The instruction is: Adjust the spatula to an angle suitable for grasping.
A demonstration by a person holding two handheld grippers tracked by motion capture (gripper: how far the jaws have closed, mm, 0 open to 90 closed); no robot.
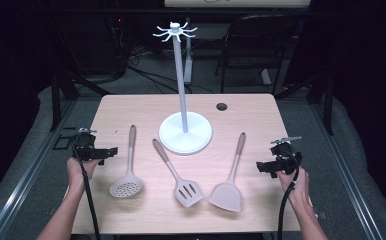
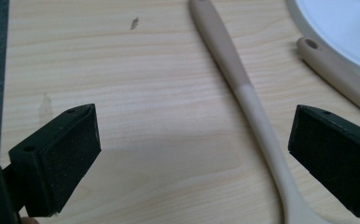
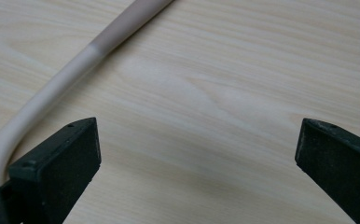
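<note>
Three beige utensils with brown handle ends lie on the wooden table (image 1: 131,110): a perforated skimmer (image 1: 128,170) at the left, a slotted turner (image 1: 177,172) in the middle, a solid turner (image 1: 231,175) at the right. A white hook stand (image 1: 183,80) rises behind them on its round base (image 1: 196,142). My left gripper (image 1: 103,151) hovers open just left of the skimmer, whose handle (image 2: 243,84) runs between the jaws, nearer the right one. My right gripper (image 1: 267,167) is open to the right of the solid turner, whose handle (image 3: 66,70) curves past the left jaw.
The slotted turner's handle end (image 2: 336,70) and the white stand base (image 2: 346,32) sit at the upper right of the left gripper view. A round cable hole (image 1: 222,106) is at the table's back right. A dark chair (image 1: 261,45) stands behind the table.
</note>
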